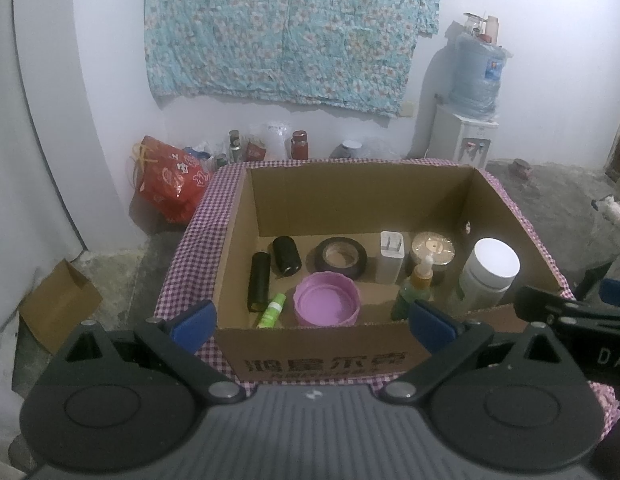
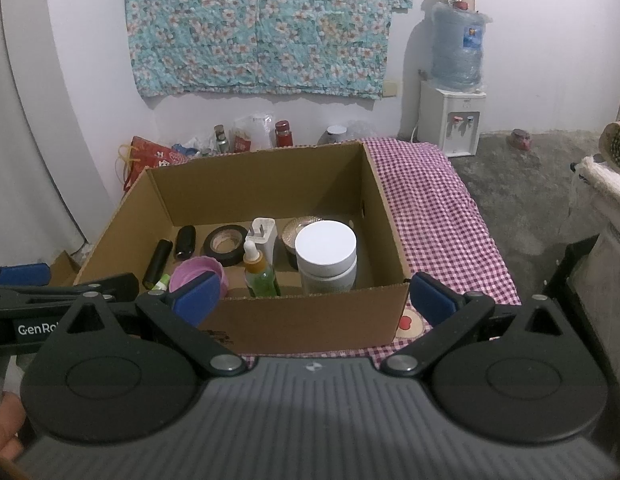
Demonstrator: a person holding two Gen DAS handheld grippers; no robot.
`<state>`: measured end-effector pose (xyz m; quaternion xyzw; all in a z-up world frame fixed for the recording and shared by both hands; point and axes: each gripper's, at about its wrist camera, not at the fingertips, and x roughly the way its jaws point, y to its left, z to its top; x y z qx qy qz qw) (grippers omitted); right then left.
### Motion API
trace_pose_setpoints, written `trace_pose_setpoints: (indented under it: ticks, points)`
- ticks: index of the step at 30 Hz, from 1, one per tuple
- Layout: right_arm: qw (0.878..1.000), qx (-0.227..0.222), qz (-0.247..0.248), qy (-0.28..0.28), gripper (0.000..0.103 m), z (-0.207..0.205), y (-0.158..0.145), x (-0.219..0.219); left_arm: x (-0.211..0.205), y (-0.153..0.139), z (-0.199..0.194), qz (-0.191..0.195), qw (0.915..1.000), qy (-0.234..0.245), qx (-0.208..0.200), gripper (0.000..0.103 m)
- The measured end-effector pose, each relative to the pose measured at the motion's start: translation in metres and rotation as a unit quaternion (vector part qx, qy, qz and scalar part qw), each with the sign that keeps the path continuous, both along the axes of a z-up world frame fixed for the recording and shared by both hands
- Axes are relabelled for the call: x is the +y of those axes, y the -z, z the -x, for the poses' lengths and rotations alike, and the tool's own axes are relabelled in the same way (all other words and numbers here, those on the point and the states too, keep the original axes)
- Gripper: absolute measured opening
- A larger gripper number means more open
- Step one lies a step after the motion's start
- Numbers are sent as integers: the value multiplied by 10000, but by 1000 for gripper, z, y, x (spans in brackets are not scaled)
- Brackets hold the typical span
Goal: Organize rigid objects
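An open cardboard box [image 1: 510, 216] [image 2: 310, 320] stands on a purple checked cloth. Inside lie a pink lid [image 1: 326, 300] [image 2: 190, 272], two black cylinders [image 1: 259, 280] [image 1: 287, 255], a roll of black tape [image 1: 341, 258] [image 2: 225, 245], a white charger [image 1: 391, 258] [image 2: 262, 234], a round gold-topped jar [image 1: 432, 250], a dropper bottle [image 1: 416, 288] [image 2: 259, 274], a white jar [image 1: 488, 276] [image 2: 326, 256] and a small green tube [image 1: 272, 311]. My left gripper [image 1: 312, 322] is open before the box's near wall, empty. My right gripper [image 2: 312, 300] is open too, holding nothing.
A small round red-and-cream object [image 2: 408, 322] lies on the checked cloth [image 2: 438, 216] by the box's near right corner. A water dispenser [image 2: 450, 120] stands at the back wall, with bottles and a red bag [image 1: 170, 176] on the floor. Another cardboard box [image 1: 56, 304] sits at floor left.
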<state>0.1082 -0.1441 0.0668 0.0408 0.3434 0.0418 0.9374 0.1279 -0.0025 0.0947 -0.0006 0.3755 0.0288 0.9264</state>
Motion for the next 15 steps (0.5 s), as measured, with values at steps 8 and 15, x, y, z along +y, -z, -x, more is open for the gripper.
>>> trace_pose_setpoints:
  ticks: [8,15]
  points:
    - [10000,-2,-4,1,101,0,0,-1,-1,0,0,2,10000,-3,-1,103]
    - [10000,-2,-8,6,102,1,0,0,-3,1,0,6,10000,-3,-3,103]
